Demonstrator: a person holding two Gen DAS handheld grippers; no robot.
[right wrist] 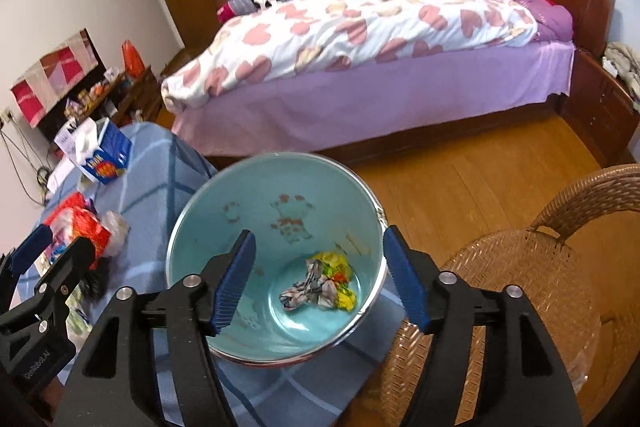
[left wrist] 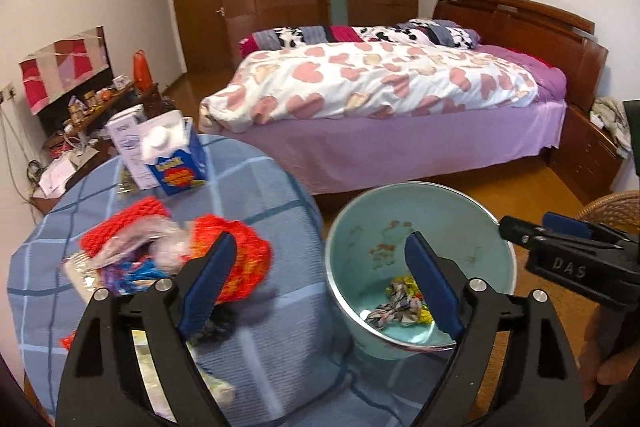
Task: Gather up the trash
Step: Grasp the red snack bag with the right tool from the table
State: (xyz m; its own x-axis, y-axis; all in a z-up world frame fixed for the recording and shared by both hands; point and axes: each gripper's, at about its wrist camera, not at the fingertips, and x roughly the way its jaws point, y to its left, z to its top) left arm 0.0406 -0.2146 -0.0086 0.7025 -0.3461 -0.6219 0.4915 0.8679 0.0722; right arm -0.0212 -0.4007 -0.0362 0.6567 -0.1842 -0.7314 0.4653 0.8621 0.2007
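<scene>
the left gripper (left wrist: 320, 283) stands wide with nothing between its pads, low in the frame; the right gripper (right wrist: 320, 281) is likewise spread and empty, framing the teal bucket (right wrist: 224, 211); crumpled wrappers (right wrist: 320, 285) lie at its bottom; more trash (left wrist: 168, 255) sits lower left on the blue checked table (left wrist: 256, 195).

The bin (right wrist: 276, 211) stands at the table's (left wrist: 256, 195) right edge, crumpled wrappers (right wrist: 320, 285) in its bottom; left of it on the table lies a trash heap (left wrist: 172, 251); behind the heap stand two cartons (left wrist: 176, 157); a chair (right wrist: 520, 267) sits right of the bin; the bed (left wrist: 400, 107) lies beyond.
</scene>
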